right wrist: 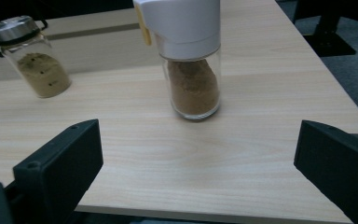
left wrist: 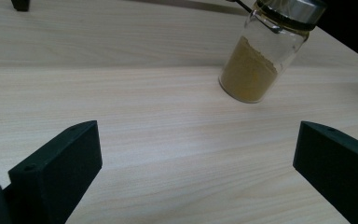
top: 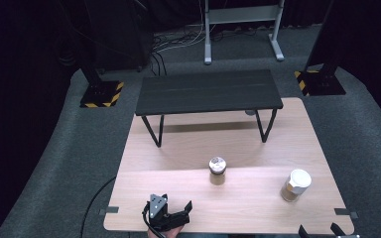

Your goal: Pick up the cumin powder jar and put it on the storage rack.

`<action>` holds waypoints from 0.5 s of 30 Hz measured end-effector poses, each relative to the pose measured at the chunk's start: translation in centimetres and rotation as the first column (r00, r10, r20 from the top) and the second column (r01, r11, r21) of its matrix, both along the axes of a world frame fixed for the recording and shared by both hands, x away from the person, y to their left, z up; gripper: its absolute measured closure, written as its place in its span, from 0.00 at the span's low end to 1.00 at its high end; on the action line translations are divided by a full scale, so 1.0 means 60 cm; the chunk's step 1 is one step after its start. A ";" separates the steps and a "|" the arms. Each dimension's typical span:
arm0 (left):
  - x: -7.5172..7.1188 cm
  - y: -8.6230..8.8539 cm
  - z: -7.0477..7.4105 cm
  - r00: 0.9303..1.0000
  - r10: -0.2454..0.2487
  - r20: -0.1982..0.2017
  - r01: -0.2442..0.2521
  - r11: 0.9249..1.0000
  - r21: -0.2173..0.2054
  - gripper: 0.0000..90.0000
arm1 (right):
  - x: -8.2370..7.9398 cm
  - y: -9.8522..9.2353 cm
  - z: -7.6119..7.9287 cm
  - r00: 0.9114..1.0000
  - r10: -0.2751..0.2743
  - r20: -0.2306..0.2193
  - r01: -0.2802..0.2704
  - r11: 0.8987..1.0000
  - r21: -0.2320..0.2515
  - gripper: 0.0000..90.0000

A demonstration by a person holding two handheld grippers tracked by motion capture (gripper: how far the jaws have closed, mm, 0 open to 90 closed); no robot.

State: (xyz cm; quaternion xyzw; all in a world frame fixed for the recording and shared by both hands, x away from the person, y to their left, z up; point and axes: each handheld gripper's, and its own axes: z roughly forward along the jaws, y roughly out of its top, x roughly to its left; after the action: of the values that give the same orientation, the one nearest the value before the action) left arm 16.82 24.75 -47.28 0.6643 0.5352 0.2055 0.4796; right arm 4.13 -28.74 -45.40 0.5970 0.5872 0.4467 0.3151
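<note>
Jaws stand wide apart and empty on both the left gripper [top: 178,212] and the right gripper [top: 319,230], low at the table's [top: 178,148] near edge. Straight ahead of the right one stands the white-capped jar [right wrist: 192,60]; the metal-lidded jar [top: 218,170] sits mid-table. Both are tall and narrow, so an off-centre approach would likely nudge one over or skid it aside.

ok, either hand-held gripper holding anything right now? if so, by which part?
Nothing is held. The left hand-held gripper and right hand-held gripper both stand open over bare table, short of the metal-lidded jar and white-capped jar.
</note>
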 end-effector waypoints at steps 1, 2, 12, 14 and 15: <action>0.000 0.000 0.000 1.000 0.000 0.000 0.000 1.000 0.000 0.01 | 0.000 0.000 0.000 1.000 0.000 0.000 0.000 1.000 0.000 0.00; 0.001 -0.002 0.000 1.000 -0.002 0.000 0.002 1.000 0.010 0.01 | -0.005 -0.006 -0.005 1.000 0.012 0.020 -0.013 1.000 0.013 0.00; 0.030 -0.053 -0.002 0.999 0.041 -0.018 -0.039 0.996 0.083 0.00 | -0.018 -0.012 -0.013 0.996 0.049 0.067 -0.048 0.999 -0.022 0.00; 0.040 -0.072 -0.002 1.000 0.027 -0.007 -0.026 0.994 0.107 0.00 | -0.017 -0.001 -0.007 0.998 0.044 0.052 -0.041 0.998 -0.056 0.00; 0.046 -0.077 -0.002 1.000 0.016 -0.007 -0.015 0.994 0.109 0.00 | -0.016 0.003 -0.006 0.998 0.040 0.049 -0.036 0.997 -0.064 0.00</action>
State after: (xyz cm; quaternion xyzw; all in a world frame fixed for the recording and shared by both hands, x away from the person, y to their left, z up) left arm 19.57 20.15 -47.41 0.6863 0.5302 0.2354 0.4386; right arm 3.14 -28.55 -45.75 0.5639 0.6042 0.4487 0.3401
